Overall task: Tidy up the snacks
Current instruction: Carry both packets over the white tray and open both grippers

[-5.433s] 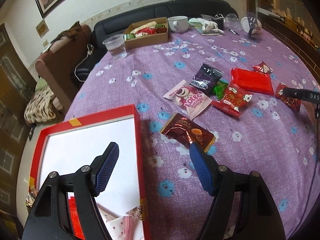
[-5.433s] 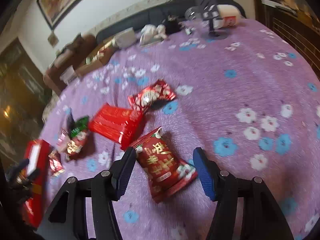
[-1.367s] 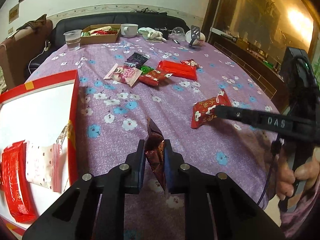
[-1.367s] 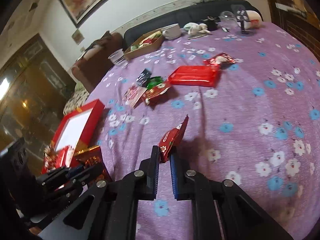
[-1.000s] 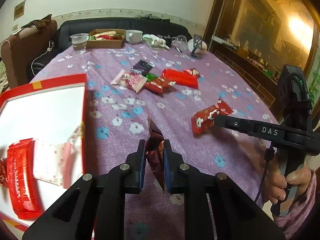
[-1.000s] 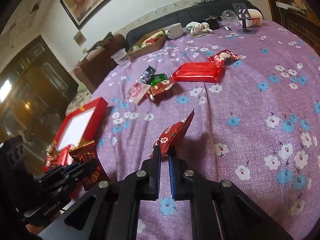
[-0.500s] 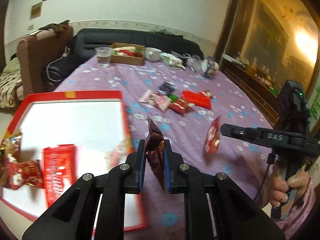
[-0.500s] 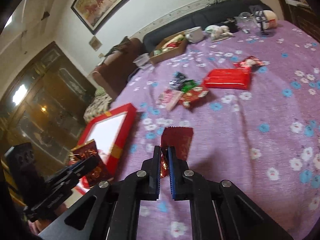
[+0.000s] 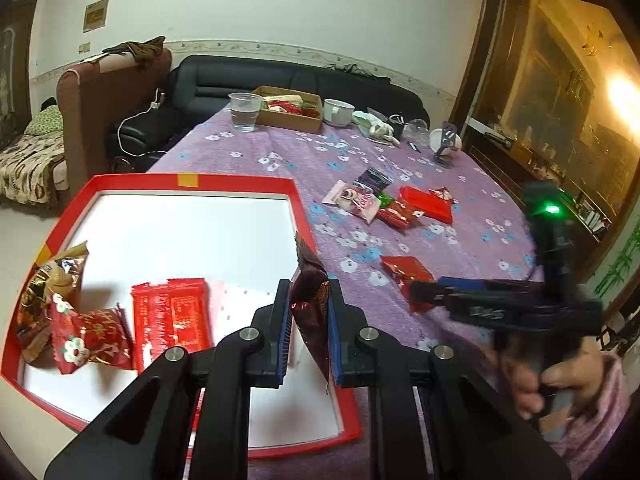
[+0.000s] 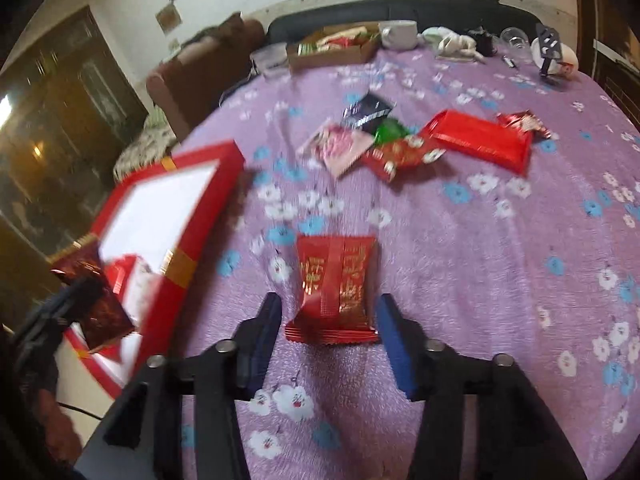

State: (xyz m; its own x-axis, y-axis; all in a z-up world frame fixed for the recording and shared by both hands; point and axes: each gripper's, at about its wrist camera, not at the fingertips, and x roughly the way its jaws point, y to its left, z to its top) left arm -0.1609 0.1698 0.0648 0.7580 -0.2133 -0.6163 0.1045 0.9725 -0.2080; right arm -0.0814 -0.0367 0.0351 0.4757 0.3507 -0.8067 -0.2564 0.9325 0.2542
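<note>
My left gripper (image 9: 306, 320) is shut on a dark brown snack packet (image 9: 310, 300), held on edge above the right side of the red box (image 9: 180, 180) with a white floor. Inside that box lie a gold-brown packet (image 9: 52, 280), a red flowered packet (image 9: 88, 344), a flat red packet (image 9: 172, 320) and a white one (image 9: 240, 300). My right gripper (image 10: 328, 320) is opening its jaws. A red packet (image 10: 336, 288) lies flat on the purple cloth between the fingers, with gaps to both pads. The red box (image 10: 192, 216) is just left of it.
Several more snacks sit mid-table: a pink packet (image 9: 354, 200), a long red pack (image 9: 426, 202), a black sachet (image 10: 366, 110). At the far end stand a cardboard box (image 9: 290, 110), a plastic cup (image 9: 245, 112) and a white mug (image 9: 338, 112). A person's hand (image 9: 560, 380) holds the right gripper.
The right jaws have parted and the red packet has dropped from their grip onto the cloth. The left gripper has carried the brown packet over the red box.
</note>
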